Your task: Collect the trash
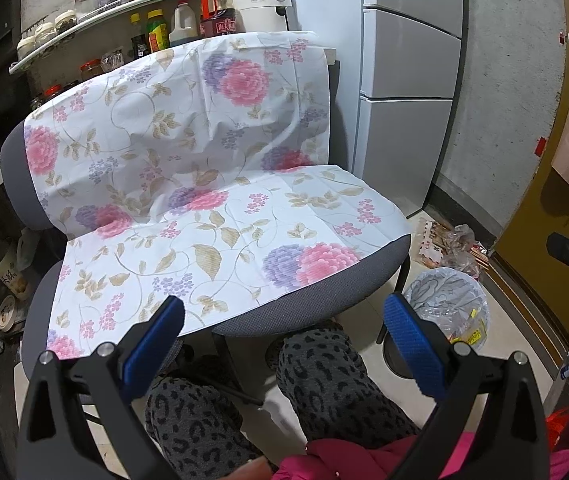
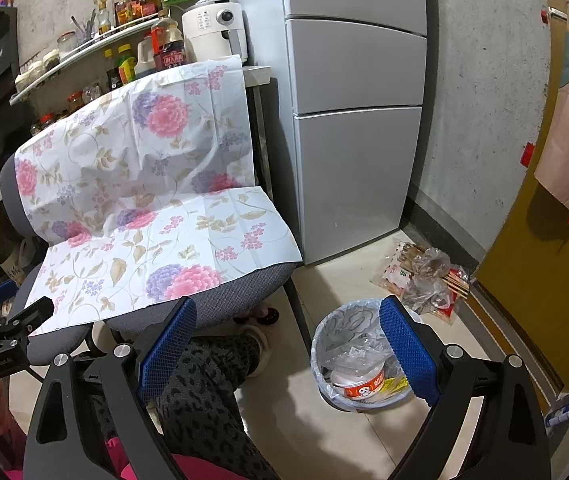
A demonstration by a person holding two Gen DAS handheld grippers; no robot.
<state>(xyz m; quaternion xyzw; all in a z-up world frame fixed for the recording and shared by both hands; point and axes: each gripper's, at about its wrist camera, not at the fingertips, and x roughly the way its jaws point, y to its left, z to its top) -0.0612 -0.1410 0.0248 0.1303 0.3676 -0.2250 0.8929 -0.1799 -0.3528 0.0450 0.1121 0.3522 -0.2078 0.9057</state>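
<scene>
A small trash bin (image 2: 324, 344) lined with a clear bag stands on the floor right of the chair; it holds an instant noodle cup (image 2: 364, 388) and wrappers. It also shows in the left wrist view (image 1: 444, 292). A pile of trash (image 2: 424, 276), plastic bags, packets and chopsticks, lies on the floor by the fridge, also in the left wrist view (image 1: 450, 246). My left gripper (image 1: 284, 336) is open and empty above the chair's front edge. My right gripper (image 2: 288, 340) is open and empty, above the floor beside the bin.
A grey chair (image 1: 324, 292) with a flowered paper sheet (image 1: 204, 184) draped over it fills the middle. A grey fridge (image 2: 356, 120) stands behind the bin. A yellow door (image 2: 544, 280) is at right. Shelves of bottles (image 1: 156, 32) are behind. The person's knees (image 1: 324, 380) sit below.
</scene>
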